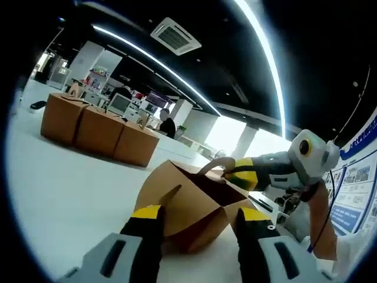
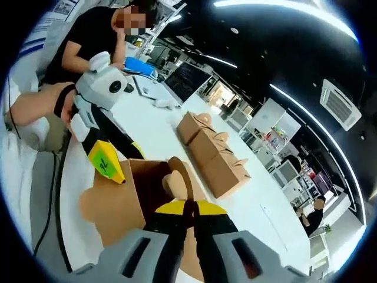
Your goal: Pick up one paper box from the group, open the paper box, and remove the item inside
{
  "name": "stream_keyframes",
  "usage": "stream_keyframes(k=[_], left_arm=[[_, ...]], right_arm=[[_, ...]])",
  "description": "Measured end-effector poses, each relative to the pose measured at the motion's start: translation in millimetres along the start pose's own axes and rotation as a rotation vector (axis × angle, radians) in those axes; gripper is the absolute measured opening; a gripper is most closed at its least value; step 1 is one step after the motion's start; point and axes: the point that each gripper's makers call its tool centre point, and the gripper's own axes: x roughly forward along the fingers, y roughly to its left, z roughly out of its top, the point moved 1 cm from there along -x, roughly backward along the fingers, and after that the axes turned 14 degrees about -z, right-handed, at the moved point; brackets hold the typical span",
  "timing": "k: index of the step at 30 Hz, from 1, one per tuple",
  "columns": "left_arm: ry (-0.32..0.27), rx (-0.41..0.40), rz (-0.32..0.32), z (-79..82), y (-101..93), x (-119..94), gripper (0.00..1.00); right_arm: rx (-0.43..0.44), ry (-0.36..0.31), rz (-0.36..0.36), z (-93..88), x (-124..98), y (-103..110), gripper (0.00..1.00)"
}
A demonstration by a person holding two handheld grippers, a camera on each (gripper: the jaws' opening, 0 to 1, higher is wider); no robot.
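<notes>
Jaws of left gripper (image 1: 197, 227) clamp the open paper box (image 1: 194, 206); right gripper (image 2: 189, 213) pinches its flap (contents hidden).

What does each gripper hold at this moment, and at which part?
The right gripper pinches a top flap of the open paper box. The left gripper has its fingers on either side of the box's near corner, steadying it; whether they press cannot be told.
</notes>
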Motion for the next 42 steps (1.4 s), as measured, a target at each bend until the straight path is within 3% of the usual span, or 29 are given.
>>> stream_keyframes(k=[6, 13, 18, 25, 33, 42], left_arm=[[0.0, 0.0, -0.001, 0.9, 1.6, 0.4, 0.51], [0.008, 0.001, 0.001, 2.1, 3.7, 0.1, 0.51], [0.011, 0.004, 0.001, -0.6, -1.0, 1.0, 0.51], [0.015, 0.004, 0.001, -3.0, -3.8, 1.2, 0.51], [0.02, 0.008, 0.003, -6.3, -7.3, 0.8, 0.52], [0.017, 0.003, 0.003, -10.3, -11.2, 1.4, 0.52]], right_arm=[[0.003, -0.008, 0.011, 4.5, -2.5, -0.6, 0.04], [0.095, -0.023, -0.01, 13.7, -2.9, -15.0, 0.04], [0.231, -0.033, -0.007, 18.6, 0.0, -26.4, 0.05], [0.487, -0.058, 0.027, 24.6, 8.2, -42.0, 0.05], [0.595, -0.054, 0.004, 22.4, 19.9, -55.9, 0.05], [0.689, -0.015, -0.033, 6.3, 40.2, -70.6, 0.06]])
